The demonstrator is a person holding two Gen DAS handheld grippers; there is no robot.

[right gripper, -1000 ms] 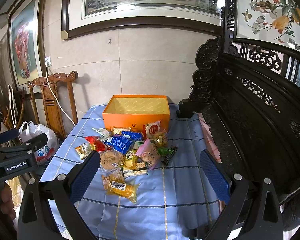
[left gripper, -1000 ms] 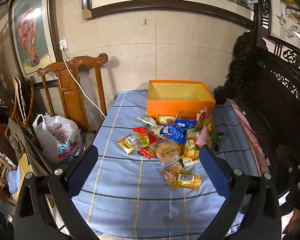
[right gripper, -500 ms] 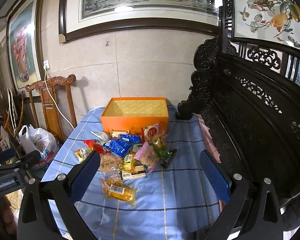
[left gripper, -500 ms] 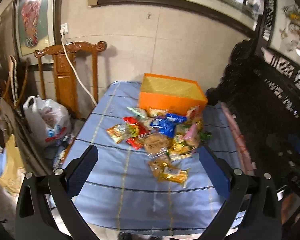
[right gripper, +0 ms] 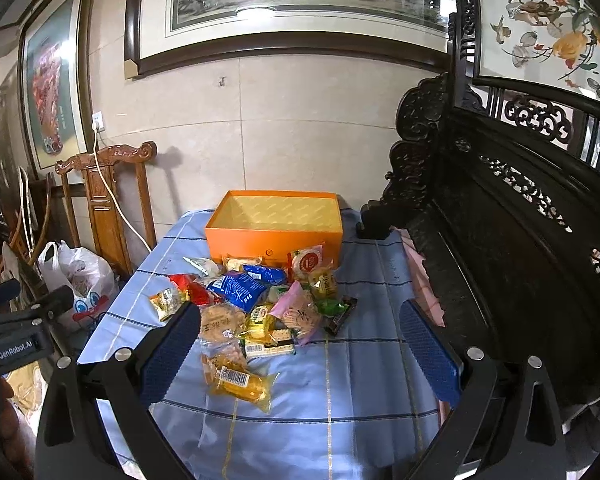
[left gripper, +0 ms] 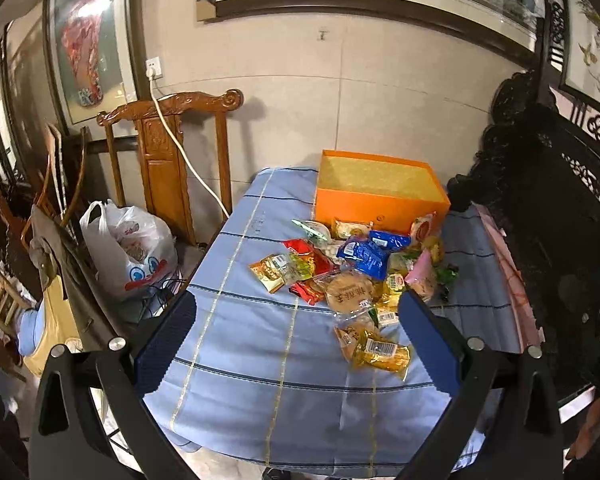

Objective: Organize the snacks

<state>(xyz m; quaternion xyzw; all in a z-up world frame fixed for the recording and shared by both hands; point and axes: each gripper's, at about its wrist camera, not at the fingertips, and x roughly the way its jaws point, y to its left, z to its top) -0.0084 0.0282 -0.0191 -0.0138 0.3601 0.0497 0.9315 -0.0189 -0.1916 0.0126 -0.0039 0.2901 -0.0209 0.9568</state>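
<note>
Both grippers hang above the near edge of the table (right gripper: 340,420), aimed toward the wall, each with its blue-padded fingers spread wide and holding nothing. The left gripper (left gripper: 296,340) sits off the table's 7 o'clock corner; the right gripper (right gripper: 300,352) is nearer 5 o'clock, and the body of the left one shows at its 9 o'clock.

An orange box (right gripper: 274,236) stands open at the table's 12 o'clock end on the blue striped cloth; its yellow lining is visible and nothing can be seen inside.

The snacks (right gripper: 256,304) lie in a loose overlapping heap in the middle of the table, just in front of the box: a blue packet (right gripper: 236,290), red wrappers, a round brown biscuit (right gripper: 220,322), a pink pack, a green one. A yellow bar with a barcode (right gripper: 238,382) lies nearest, at the heap's 6 o'clock.
</note>
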